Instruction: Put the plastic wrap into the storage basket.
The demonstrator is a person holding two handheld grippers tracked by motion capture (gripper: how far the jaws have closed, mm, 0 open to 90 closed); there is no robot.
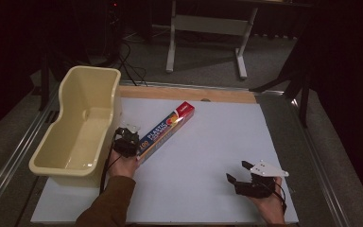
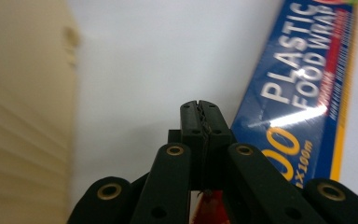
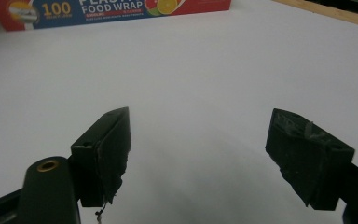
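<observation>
On top of the white board [image 1: 208,142] that covers the table, everything we have lies spread out, so we take the board as our landmark. At the board's left edge stands the cream plastic tub [image 1: 80,127], a long open bin with its far end up by the board's back left corner; in the left gripper view its pale wall [image 2: 23,116] runs down the left side.

Next in size, the plastic food wrap box [image 1: 166,131], blue with red ends, lies flat on the board's left half, slanting from near the back middle down toward the tub's near end. We read its white lettering in the left gripper view [image 2: 303,98], and its long side runs along the top of the right gripper view [image 3: 112,10].

Now our left gripper [image 1: 126,141], over the board's left part: it sits in the gap between tub and box, just beside the box's near end, and whether it touches the box we cannot tell. Its jaws are pressed together with nothing between them [image 2: 200,114].

Down at the board's front right corner we hold the right gripper [image 1: 238,172], well apart from the box. Its jaws stand apart [image 3: 198,154], bare board between them, gripping nothing.
</observation>
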